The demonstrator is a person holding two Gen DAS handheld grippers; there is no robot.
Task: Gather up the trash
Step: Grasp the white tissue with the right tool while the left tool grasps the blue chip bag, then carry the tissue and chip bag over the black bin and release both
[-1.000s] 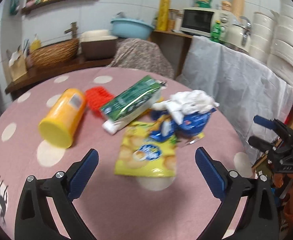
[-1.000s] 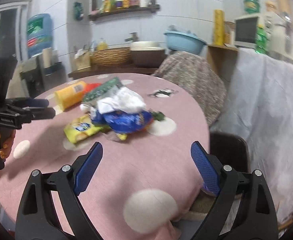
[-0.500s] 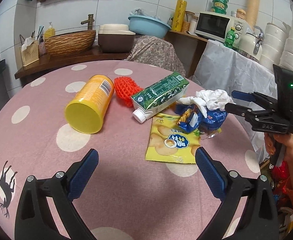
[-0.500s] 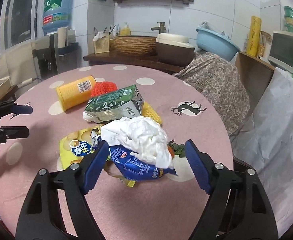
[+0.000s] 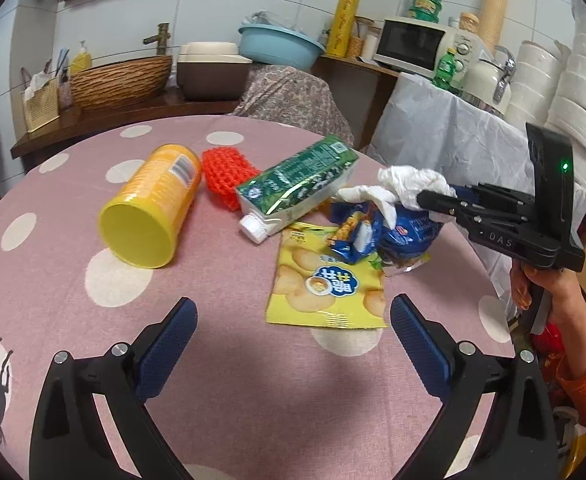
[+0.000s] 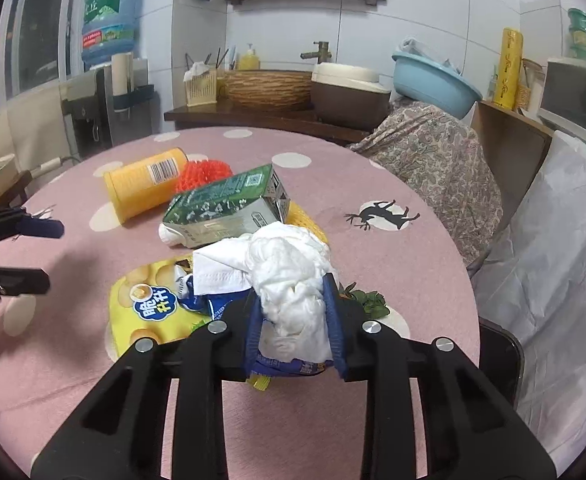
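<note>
Trash lies on the pink dotted table [image 5: 229,380]: a yellow canister [image 5: 151,204] on its side, an orange net sponge [image 5: 225,178], a green carton [image 5: 297,180], a yellow chip bag [image 5: 325,284], a blue wrapper [image 5: 409,232] and a crumpled white tissue [image 6: 289,276]. My right gripper [image 6: 293,320] is shut on the white tissue and the blue wrapper under it; it also shows in the left wrist view [image 5: 437,200]. My left gripper [image 5: 291,340] is open and empty, just short of the chip bag.
A chair draped in patterned cloth [image 6: 433,160] stands at the table's far edge. A white plastic sheet [image 6: 553,260] hangs on the right. A counter with a wicker basket [image 5: 121,80], a basin [image 5: 277,46] and a microwave [image 5: 413,46] runs behind.
My right gripper moved in onto the tissue and blue wrapper and closed on them. My left gripper stayed open near the chip bag.
</note>
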